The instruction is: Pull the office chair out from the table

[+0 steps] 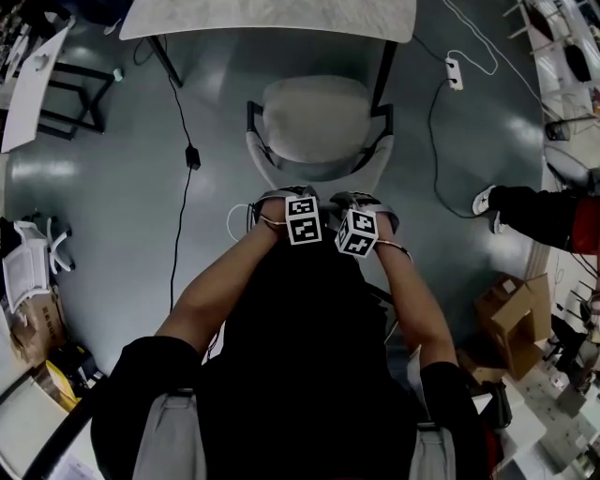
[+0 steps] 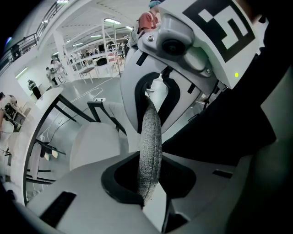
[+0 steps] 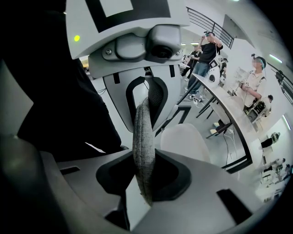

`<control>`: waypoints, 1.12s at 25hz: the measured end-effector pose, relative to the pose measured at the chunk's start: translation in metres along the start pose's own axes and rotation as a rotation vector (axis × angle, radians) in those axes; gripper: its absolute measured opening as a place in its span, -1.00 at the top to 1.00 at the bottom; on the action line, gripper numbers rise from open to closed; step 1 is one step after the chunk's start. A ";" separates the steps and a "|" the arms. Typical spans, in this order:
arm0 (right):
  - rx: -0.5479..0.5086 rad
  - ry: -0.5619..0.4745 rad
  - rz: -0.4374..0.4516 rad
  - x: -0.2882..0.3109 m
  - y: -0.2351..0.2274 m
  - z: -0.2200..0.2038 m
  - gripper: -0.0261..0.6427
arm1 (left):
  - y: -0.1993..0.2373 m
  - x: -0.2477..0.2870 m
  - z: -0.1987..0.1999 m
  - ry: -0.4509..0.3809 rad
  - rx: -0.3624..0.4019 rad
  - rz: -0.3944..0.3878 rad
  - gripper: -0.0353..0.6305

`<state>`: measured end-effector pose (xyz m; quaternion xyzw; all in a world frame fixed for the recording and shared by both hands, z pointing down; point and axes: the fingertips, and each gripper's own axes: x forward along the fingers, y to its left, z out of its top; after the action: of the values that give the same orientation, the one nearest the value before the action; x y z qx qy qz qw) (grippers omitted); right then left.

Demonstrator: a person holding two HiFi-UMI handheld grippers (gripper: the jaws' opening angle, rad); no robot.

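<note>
The table (image 1: 272, 17) is seen at 12 o'clock in the head view, and the office chair (image 1: 314, 122) is parked just below it toward centre, with the seat clear of the tabletop edge. Its backrest rim (image 2: 150, 137), at 6 o'clock of the seat, is pinched from above by both claws. The left gripper (image 2: 149, 194) is clamped on the grey knit padding, and the right gripper (image 3: 144, 185) is closed on the same rim just beside it. The chair is probably rolled easily enough. The padding looks squishy and maybe slippy, so the stiffer top rim is best held and pulled evenly
</note>
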<state>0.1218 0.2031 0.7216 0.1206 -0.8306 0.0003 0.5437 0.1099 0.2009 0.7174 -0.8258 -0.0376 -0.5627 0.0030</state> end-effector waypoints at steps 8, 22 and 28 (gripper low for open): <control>0.012 0.008 -0.009 0.000 0.029 0.002 0.63 | -0.029 0.002 -0.007 0.004 0.008 -0.018 0.64; 0.024 0.003 -0.020 -0.005 0.068 0.002 0.63 | -0.069 0.003 -0.011 0.002 0.022 -0.029 0.64; 0.036 0.001 -0.022 -0.009 0.092 0.002 0.63 | -0.092 0.004 -0.012 0.017 0.029 -0.043 0.64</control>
<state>0.1050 0.2935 0.7250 0.1396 -0.8289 0.0095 0.5416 0.0937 0.2923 0.7222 -0.8199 -0.0632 -0.5691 0.0032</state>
